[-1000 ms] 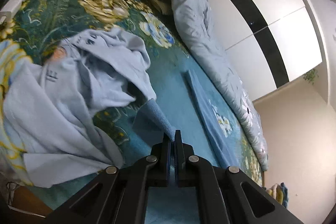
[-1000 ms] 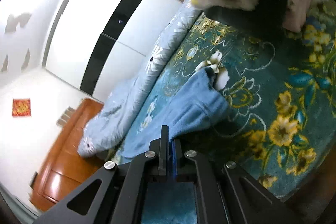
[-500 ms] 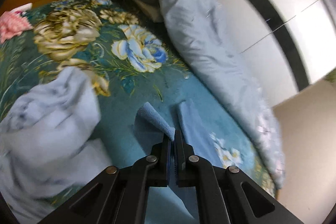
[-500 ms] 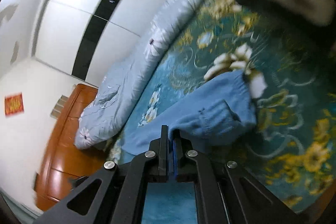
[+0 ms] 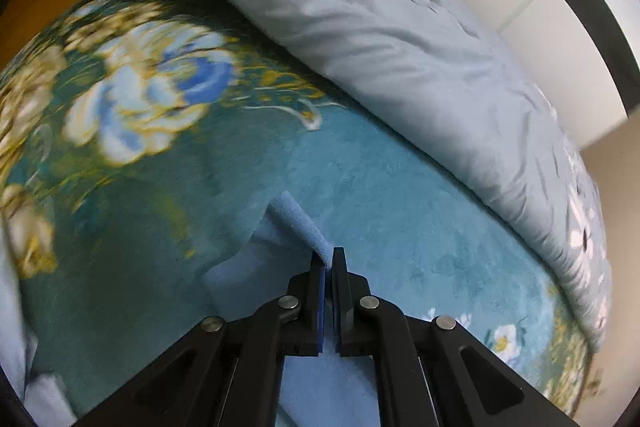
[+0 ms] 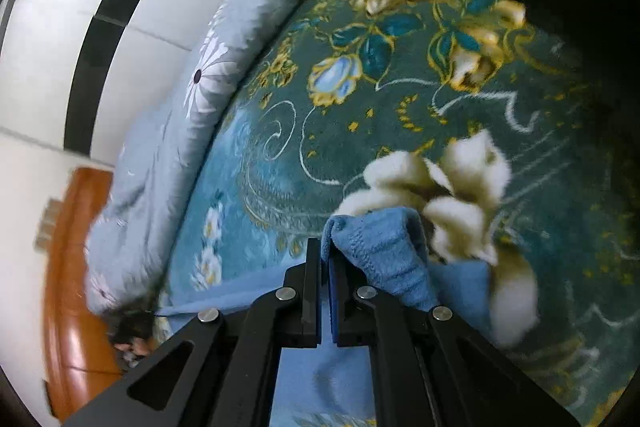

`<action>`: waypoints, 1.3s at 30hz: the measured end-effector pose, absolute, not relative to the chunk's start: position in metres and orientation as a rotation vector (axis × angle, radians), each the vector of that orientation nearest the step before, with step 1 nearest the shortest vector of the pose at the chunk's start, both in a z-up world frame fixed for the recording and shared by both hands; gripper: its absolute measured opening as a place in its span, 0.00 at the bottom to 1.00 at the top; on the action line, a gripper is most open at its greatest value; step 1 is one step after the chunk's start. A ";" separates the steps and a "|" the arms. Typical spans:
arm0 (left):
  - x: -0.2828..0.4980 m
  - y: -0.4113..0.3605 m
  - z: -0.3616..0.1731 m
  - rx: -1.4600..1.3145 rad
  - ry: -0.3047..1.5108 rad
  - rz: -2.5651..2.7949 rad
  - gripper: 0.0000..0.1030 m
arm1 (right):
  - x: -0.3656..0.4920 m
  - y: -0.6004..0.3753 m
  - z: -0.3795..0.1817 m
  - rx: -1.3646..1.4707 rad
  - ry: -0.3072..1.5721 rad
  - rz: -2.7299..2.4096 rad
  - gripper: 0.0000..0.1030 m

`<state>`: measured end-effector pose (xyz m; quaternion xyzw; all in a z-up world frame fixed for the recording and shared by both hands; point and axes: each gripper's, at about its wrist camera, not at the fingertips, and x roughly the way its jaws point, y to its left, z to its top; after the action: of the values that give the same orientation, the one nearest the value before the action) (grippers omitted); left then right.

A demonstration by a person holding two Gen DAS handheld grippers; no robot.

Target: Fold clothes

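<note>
Both claws have carried the blue garment (image 6: 384, 251) lower, nearer the bedspread (image 5: 360, 179).

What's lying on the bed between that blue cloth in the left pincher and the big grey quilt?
Nothing: in the left wrist view, only bare teal bedspread separates the blue garment from the grey quilt.

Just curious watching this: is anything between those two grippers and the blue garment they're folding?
No. The left gripper and right gripper are each shut on an edge of the blue garment, which lies on the floral blanket.

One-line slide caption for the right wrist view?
Right gripper pinching the cuffed edge of a blue fleece garment above a teal floral bedspread.
</note>
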<state>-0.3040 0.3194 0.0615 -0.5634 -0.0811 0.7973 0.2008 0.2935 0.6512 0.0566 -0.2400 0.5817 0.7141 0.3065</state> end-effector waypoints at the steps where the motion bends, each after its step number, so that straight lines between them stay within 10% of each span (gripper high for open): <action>1: -0.306 0.326 0.057 -1.567 -0.201 2.214 0.03 | 0.292 0.657 0.052 -0.625 1.562 1.874 0.03; 5: -0.304 0.328 0.052 -1.537 -0.193 2.140 0.10 | 0.288 0.659 0.043 -0.659 1.533 1.859 0.03; 10: -0.303 0.292 0.069 -1.465 -0.314 2.060 0.46 | 0.283 0.660 0.037 -0.697 1.489 1.858 0.08; 14: -0.298 0.265 0.076 -1.422 -0.305 2.135 0.57 | 0.286 0.641 0.060 -0.610 1.414 1.960 0.58; 27: -0.285 0.267 0.015 -1.527 -0.366 2.088 0.55 | 0.398 0.562 0.052 -0.427 1.422 1.856 0.61; 33: -0.285 0.277 0.011 -1.538 -0.361 2.108 0.18 | 0.363 0.562 0.021 -0.372 1.632 1.868 0.61; 39: -0.290 0.268 0.002 -1.614 -0.582 2.067 0.11 | 0.347 0.578 0.010 -0.255 1.694 1.788 0.61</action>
<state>-0.2895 0.2678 0.0023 -0.5853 -0.2109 0.7497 0.2255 0.3469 0.5781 0.0102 -0.0975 0.6467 0.6824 0.3266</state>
